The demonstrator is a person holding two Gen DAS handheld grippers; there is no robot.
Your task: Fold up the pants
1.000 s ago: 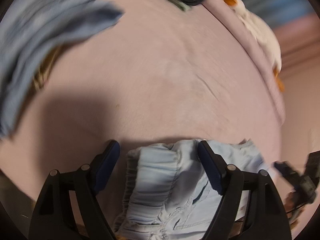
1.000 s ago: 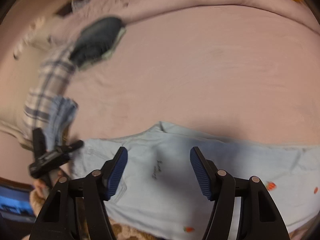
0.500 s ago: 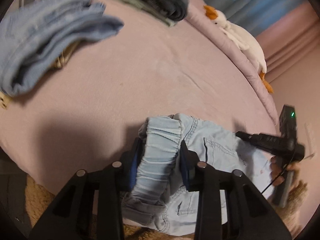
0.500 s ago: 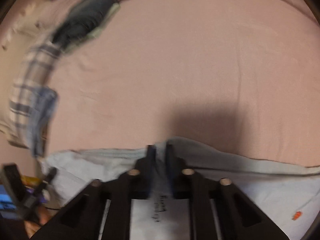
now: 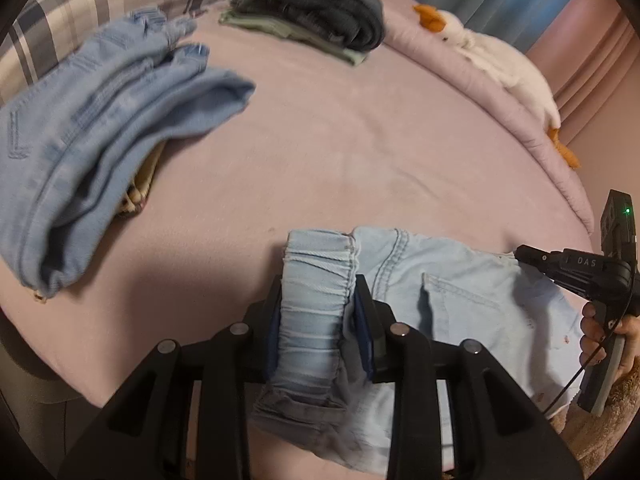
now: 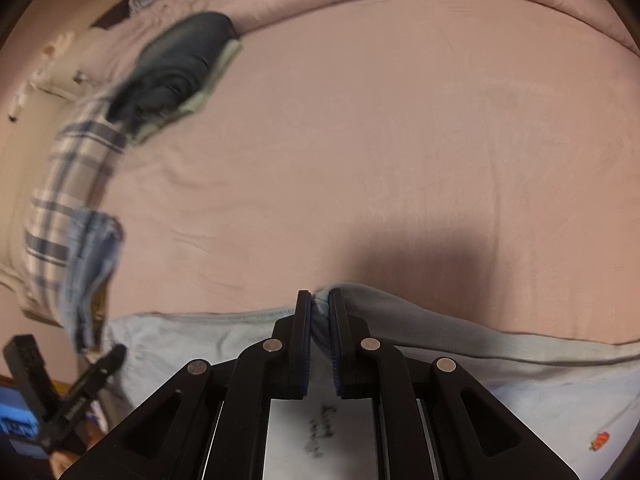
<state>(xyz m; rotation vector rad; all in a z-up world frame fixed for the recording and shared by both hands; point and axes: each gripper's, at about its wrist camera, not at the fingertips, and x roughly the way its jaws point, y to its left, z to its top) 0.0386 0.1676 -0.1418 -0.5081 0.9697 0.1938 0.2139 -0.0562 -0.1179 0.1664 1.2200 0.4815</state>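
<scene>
Pale blue denim pants (image 5: 452, 300) lie across the near edge of a pink bed. In the left wrist view my left gripper (image 5: 318, 284) is shut on their gathered elastic waistband (image 5: 316, 280), which bunches up between the pads. My right gripper (image 6: 320, 300) is shut on a fold at the far edge of the pants (image 6: 460, 340), further along the leg. The right gripper (image 5: 524, 254) also shows in the left wrist view, held by a hand (image 5: 600, 332). Small orange marks (image 6: 600, 440) dot the leg.
The pink bedspread (image 5: 340, 140) stretches ahead. A folded stack of blue jeans (image 5: 108, 128) sits at the left, a dark folded pile (image 5: 324, 12) at the far side, a plaid cloth (image 5: 100, 4) behind them. A white plush duck (image 5: 496, 60) lies along the far right edge.
Both grippers were open over the pants a second ago; each has since closed on the fabric. The left one has pinched the waistband and the right one a fold of the leg edge.
</scene>
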